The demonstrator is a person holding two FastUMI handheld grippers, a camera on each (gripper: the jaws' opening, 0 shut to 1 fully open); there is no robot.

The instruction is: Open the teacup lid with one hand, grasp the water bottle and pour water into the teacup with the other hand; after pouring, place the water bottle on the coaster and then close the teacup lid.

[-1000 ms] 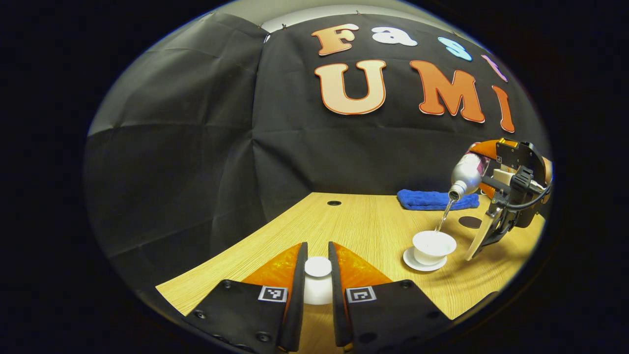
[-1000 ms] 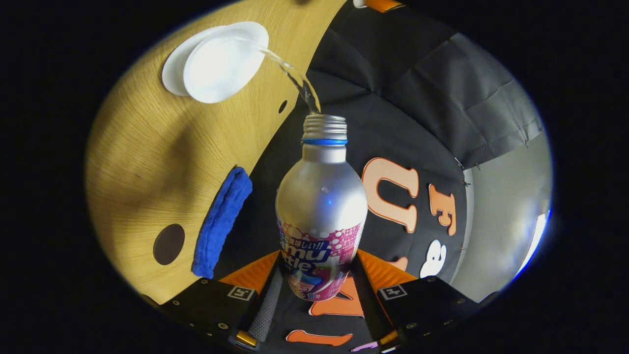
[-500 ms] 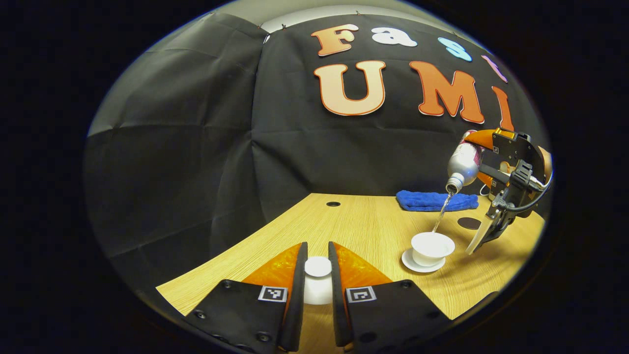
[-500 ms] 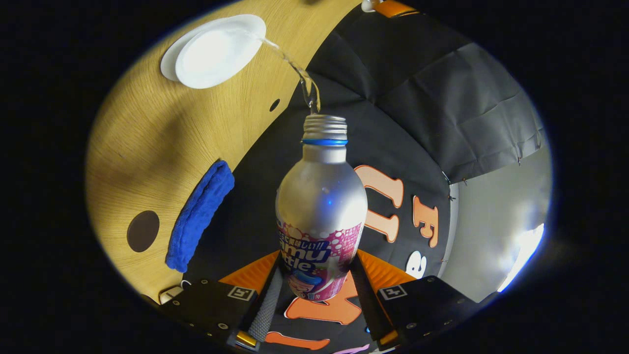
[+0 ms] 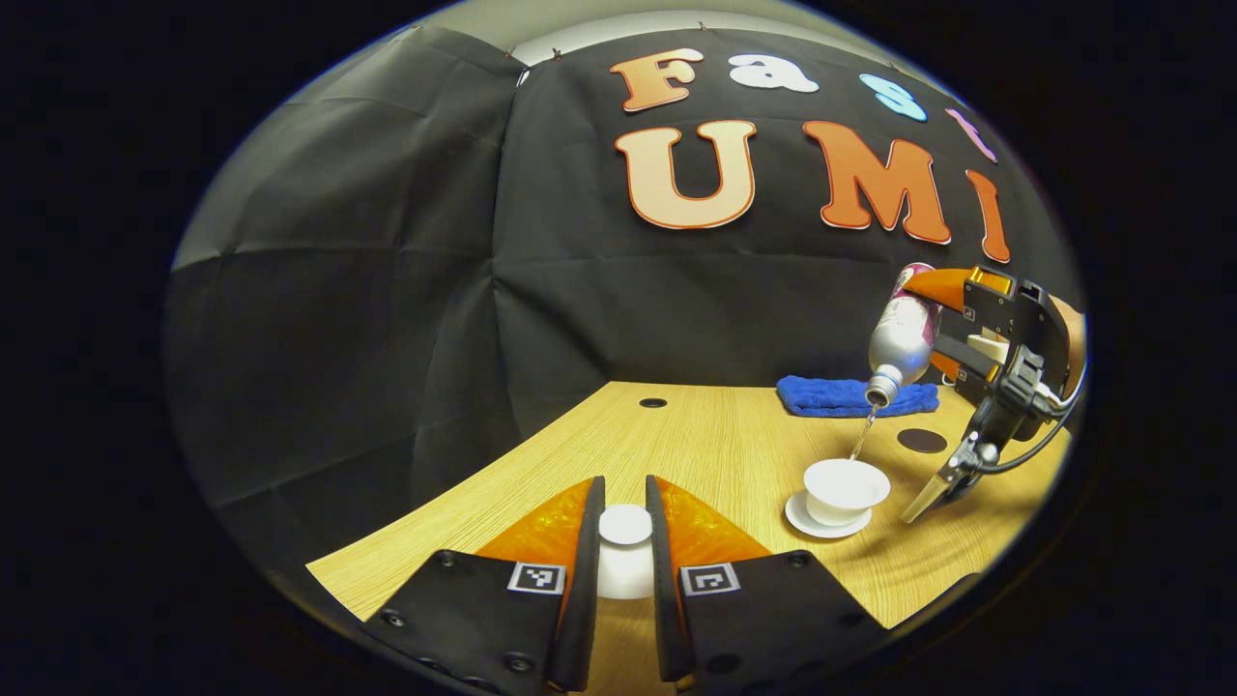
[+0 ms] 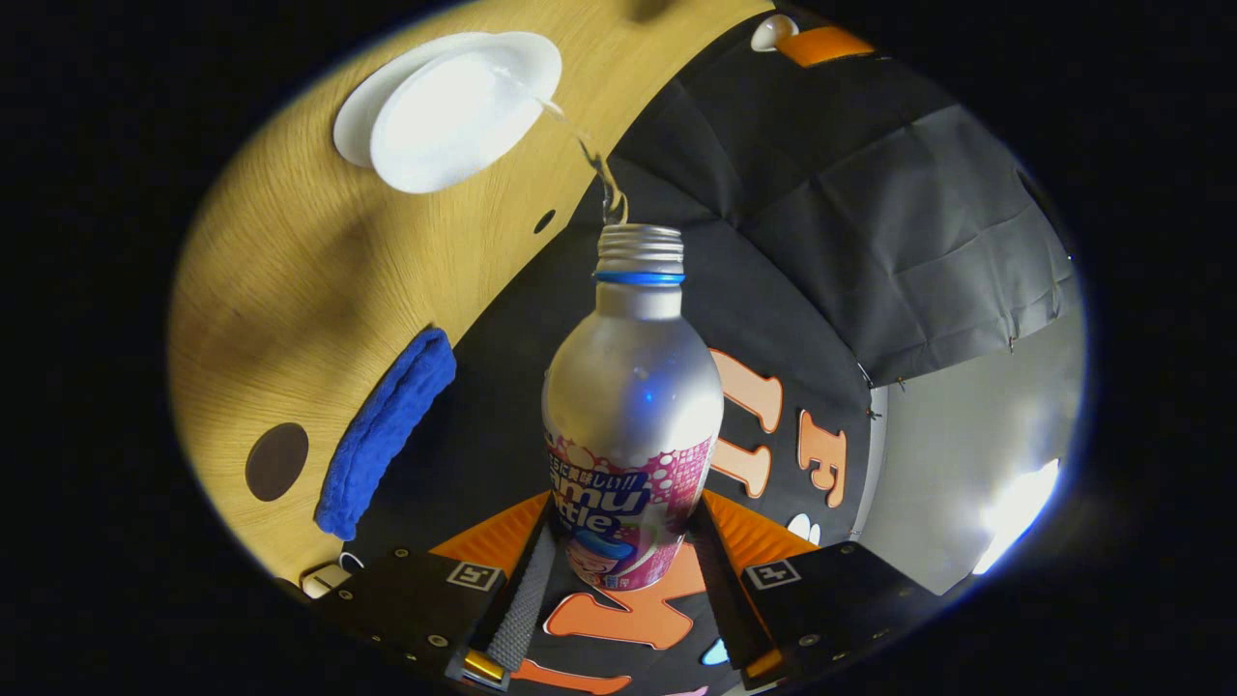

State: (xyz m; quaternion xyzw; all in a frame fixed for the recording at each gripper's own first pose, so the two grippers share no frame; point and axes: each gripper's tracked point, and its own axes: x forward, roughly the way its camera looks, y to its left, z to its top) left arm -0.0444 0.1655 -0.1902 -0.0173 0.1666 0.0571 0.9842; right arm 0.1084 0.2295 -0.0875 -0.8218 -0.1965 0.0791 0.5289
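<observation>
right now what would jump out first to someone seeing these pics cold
The silver water bottle tipped mouth-down in the right tongs, a thin stream of water falling into the white teacup on its saucer at the table's right side. Next, the white teacup lid pinched in the left tongs, held close to the camera. Behind the cup lie a blue cloth and a dark round coaster.

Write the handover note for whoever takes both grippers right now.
Left gripper: jaws shut on the teacup lid, held off the cup.
Right gripper: jaws shut on the water bottle, tilted, water running into the teacup on its saucer.
Coaster lies bare beside the blue cloth.
Done: lid off, pour under way.
Left: stop pouring, bottle onto coaster, lid back on.
</observation>
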